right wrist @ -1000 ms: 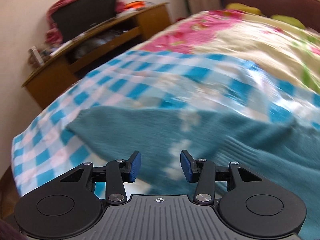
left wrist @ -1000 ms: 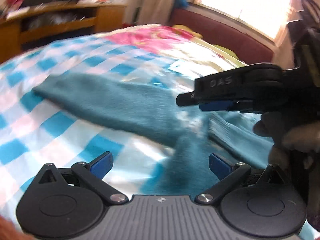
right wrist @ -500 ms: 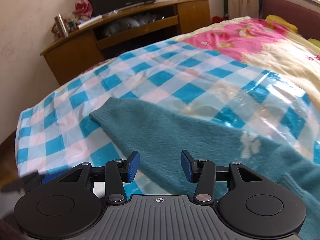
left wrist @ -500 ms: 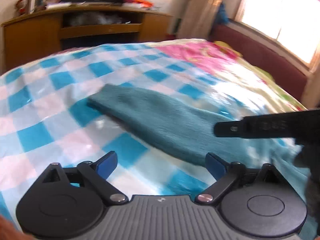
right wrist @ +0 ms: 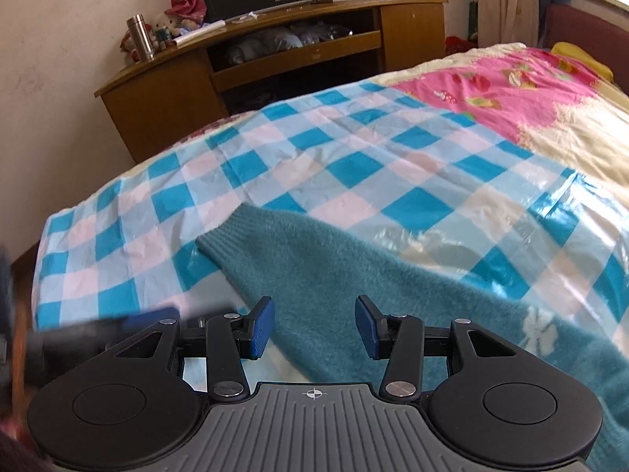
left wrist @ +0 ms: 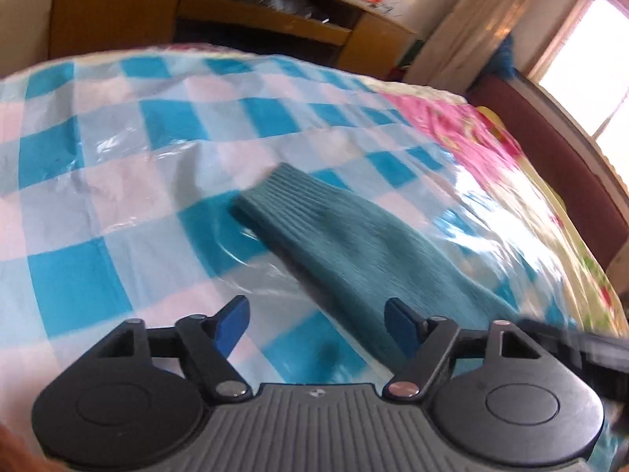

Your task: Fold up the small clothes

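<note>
Sunlight from a side window fell across the bed (right wrist: 354,165), spread with a glossy blue-and-white checked sheet, while a wooden TV cabinet (right wrist: 243,63) stood against the far wall. A teal knit sweater (right wrist: 354,275) lay flat on the sheet, one sleeve stretched out to its ribbed cuff (left wrist: 283,192). The left claw (left wrist: 316,326) hung just above the sleeve; its jaws had just been closing, yet stood apart with nothing pinched between them. The right claw (right wrist: 312,326) hovered half-open over the same sleeve, nearer the body, also empty. To fold cleanly, the left claw would likely do best to nip the cuff squarely at its edge and carry the sleeve across the body, without dragging the slippery sheet along.
</note>
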`<state>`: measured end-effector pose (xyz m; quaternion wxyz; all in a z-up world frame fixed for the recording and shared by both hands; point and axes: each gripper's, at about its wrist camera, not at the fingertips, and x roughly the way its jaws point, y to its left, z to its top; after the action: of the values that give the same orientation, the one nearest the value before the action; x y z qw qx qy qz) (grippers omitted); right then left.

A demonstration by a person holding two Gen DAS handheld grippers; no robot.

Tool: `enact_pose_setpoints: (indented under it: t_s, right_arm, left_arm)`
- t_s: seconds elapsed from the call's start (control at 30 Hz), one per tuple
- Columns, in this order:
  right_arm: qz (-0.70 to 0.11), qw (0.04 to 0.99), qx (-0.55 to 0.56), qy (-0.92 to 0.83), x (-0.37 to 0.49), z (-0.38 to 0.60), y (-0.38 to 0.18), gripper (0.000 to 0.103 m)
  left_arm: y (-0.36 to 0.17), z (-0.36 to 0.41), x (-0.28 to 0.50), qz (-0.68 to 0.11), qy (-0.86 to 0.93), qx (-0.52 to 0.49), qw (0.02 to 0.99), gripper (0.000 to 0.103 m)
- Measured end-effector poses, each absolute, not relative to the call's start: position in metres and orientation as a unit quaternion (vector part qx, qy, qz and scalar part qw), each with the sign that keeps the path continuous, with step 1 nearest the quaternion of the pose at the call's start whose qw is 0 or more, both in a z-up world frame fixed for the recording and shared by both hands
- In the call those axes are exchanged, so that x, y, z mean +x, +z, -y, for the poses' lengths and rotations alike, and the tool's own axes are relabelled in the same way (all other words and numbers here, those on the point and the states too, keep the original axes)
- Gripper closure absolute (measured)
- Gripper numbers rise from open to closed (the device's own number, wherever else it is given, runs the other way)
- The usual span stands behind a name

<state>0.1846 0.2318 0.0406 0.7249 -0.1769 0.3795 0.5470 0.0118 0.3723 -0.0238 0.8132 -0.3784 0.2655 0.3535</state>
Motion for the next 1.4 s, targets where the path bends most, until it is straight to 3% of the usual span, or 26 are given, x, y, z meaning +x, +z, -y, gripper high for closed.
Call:
enact_pose_setpoints:
  t_s: [0.13, 0.43, 0.5, 0.57, 0.9, 0.97, 1.1, 1.4]
  right_arm:
    - [-0.383, 0.717, -0.185, 0.553, 0.176, -0.241, 0.032, 0.058]
    - [-0.39, 0.708, -0.187, 0.558, 0.168, -0.241, 0.016, 0.058]
    - [-0.392, 0.708, -0.187, 0.557, 0.168, -0.242, 0.013, 0.058]
    - [-0.391, 0.708, -0.186, 0.558, 0.167, -0.241, 0.012, 0.058]
    - [-0.393, 0.72, -0.161, 0.549, 0.181, -0.22, 0.015, 0.058]
    - [-0.395, 0.722, -0.154, 0.547, 0.186, -0.215, 0.015, 0.058]
    - [-0.403, 0.73, -0.133, 0.536, 0.193, -0.206, 0.019, 0.058]
    - [-0.398, 0.771, -0.059, 0.494, 0.23, -0.132, 0.036, 0.058]
  left_arm:
    - [-0.029, -0.395, 0.019, -0.266, 0.35, -0.395, 0.807, 0.037]
    - [-0.051, -0.419, 0.029, -0.261, 0.325, -0.443, 0.794, 0.041]
    - [-0.048, -0.423, 0.031, -0.253, 0.33, -0.443, 0.794, 0.054]
    - [-0.044, -0.426, 0.029, -0.235, 0.327, -0.455, 0.794, 0.058]
    - [-0.063, -0.439, 0.036, -0.21, 0.337, -0.518, 0.758, 0.058]
    - [-0.058, -0.435, 0.042, -0.214, 0.348, -0.501, 0.763, 0.058]
    - [-0.038, -0.419, 0.052, -0.198, 0.338, -0.468, 0.792, 0.083]
    - [0.019, -0.345, 0.106, -0.199, 0.228, -0.375, 0.876, 0.088]
